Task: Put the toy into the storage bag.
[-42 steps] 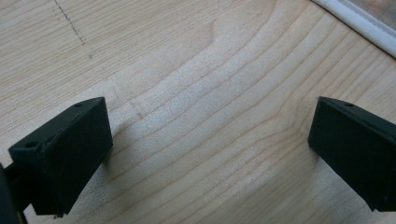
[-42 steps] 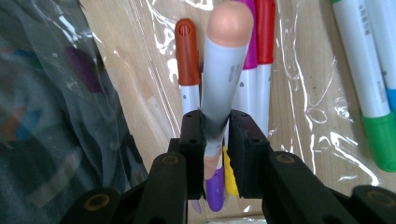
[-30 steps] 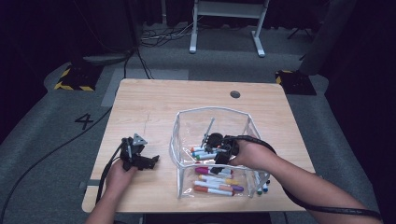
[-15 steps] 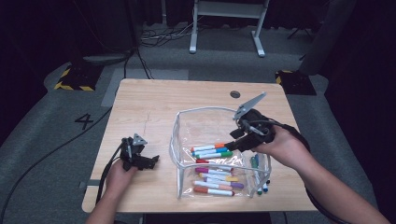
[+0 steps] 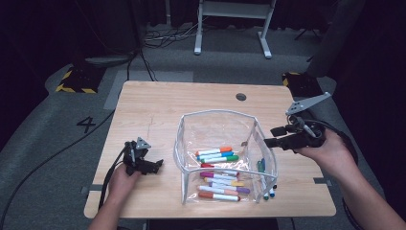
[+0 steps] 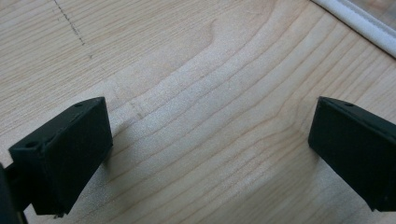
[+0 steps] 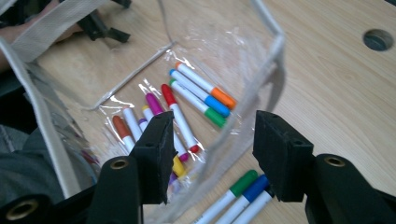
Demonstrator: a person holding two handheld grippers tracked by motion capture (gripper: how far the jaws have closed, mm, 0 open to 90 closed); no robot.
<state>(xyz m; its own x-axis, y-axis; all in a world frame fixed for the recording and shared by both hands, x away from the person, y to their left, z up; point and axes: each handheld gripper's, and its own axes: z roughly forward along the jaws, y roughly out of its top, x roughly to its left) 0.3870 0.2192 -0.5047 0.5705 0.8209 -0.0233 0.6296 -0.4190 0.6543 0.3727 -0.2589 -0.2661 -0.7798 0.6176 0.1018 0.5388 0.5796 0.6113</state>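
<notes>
Since a second ago, the right tongs [image 5: 269,136] have been drawn out of the clear pouch [image 5: 225,158] and carried up and off to the right, past its wall; the left tongs [image 5: 155,165] have been kept in place on the counter [image 5: 158,105]. Inside the pouch, which stands open-topped at the middle of the counter, markers [image 5: 218,155] are seen lying flat in two loose groups. A few loose markers [image 5: 265,191] are left outside, just beside its right wall near the front edge.

The right tongs are held about half open with nothing between the jaws, hovering above the pouch's right rim. The left tongs are spread wide and empty over bare wood, just left of the pouch.

The markers are judged light, stiff and smooth, apt to roll or slip; each would best be taken across the middle of its barrel. The pouch is judged thin and floppy, its wall easily pushed in or dragged along, so steadying by the white rim [image 7: 275,51] may be needed.

Room is tight between the loose markers and the pouch wall, and the counter's front and right edges lie near. Ample open counter is left behind the pouch and to its left.
</notes>
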